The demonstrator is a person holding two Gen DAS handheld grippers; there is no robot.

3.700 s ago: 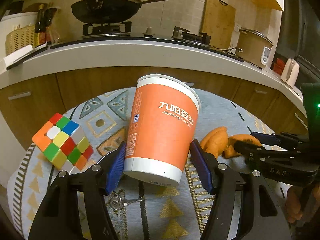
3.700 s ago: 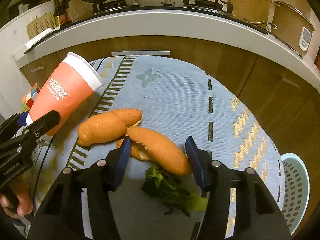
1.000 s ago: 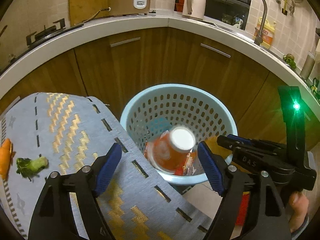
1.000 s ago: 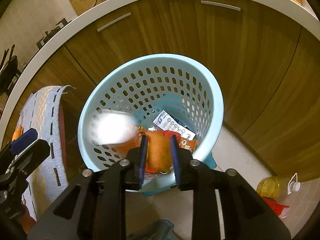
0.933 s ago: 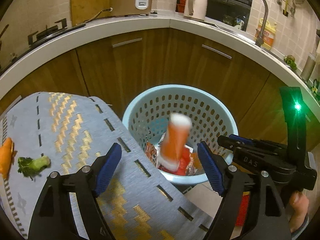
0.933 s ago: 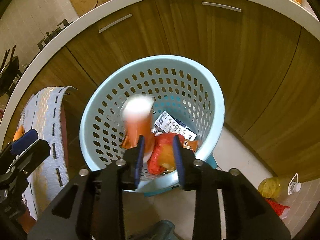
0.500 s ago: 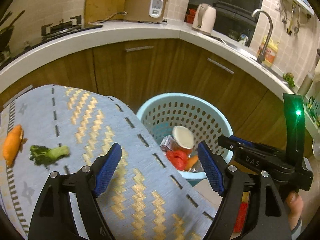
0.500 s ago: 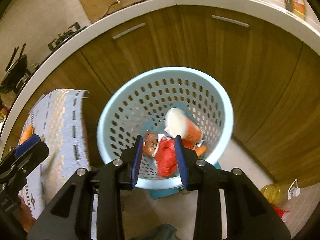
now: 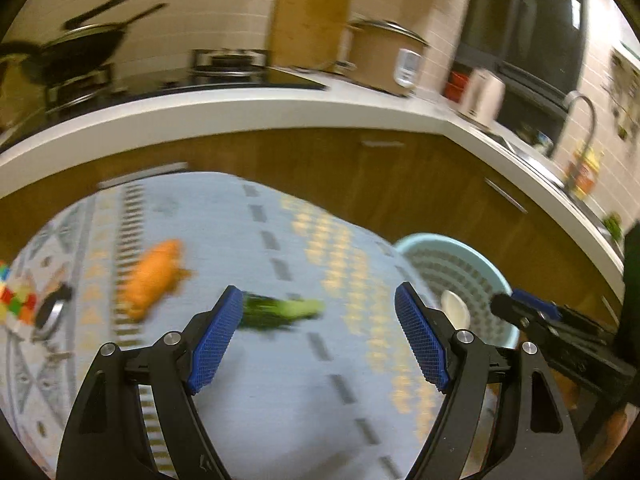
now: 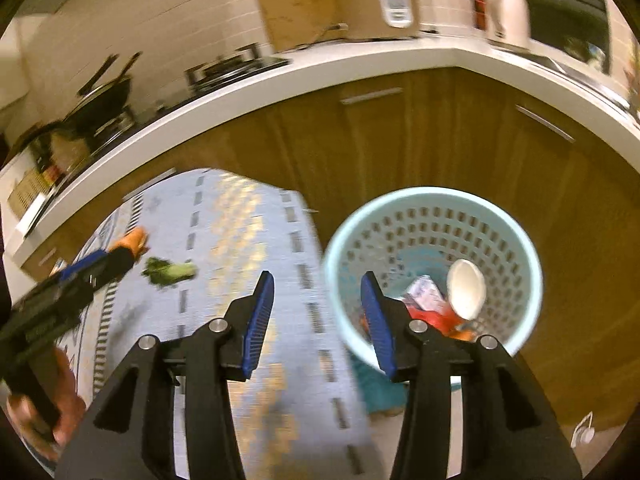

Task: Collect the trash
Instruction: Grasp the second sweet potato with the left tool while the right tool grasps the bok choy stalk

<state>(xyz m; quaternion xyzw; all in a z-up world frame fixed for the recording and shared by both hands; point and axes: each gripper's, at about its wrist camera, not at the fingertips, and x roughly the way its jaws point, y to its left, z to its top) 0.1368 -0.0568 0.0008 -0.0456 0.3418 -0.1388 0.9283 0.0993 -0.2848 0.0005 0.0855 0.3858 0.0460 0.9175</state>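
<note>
My left gripper [image 9: 320, 336] is open and empty above the patterned tablecloth [image 9: 260, 380]. Just beyond its fingertips lies a green vegetable scrap [image 9: 280, 312], with an orange peel [image 9: 154, 276] further left. My right gripper [image 10: 316, 320] is open and empty, between the table edge and the light blue trash basket [image 10: 520, 248]. Inside the basket lie the orange paper cup [image 10: 466, 288] and red wrappers [image 10: 434, 316]. The basket [image 9: 424, 244] also shows at right in the left wrist view, and the scrap [image 10: 170, 270] and peel [image 10: 130, 240] in the right wrist view.
A Rubik's cube [image 9: 14, 300] and a dark key fob [image 9: 50, 310] lie at the table's left edge. Wooden cabinets [image 10: 440, 140] and a white counter [image 9: 240, 108] with wok, cutting board and rice cooker curve behind. A bottle [image 10: 582, 434] stands on the floor by the basket.
The cup and a peel have dropped into the basket. Both grippers have swung left from the basket toward the table; the right gripper has opened wider.
</note>
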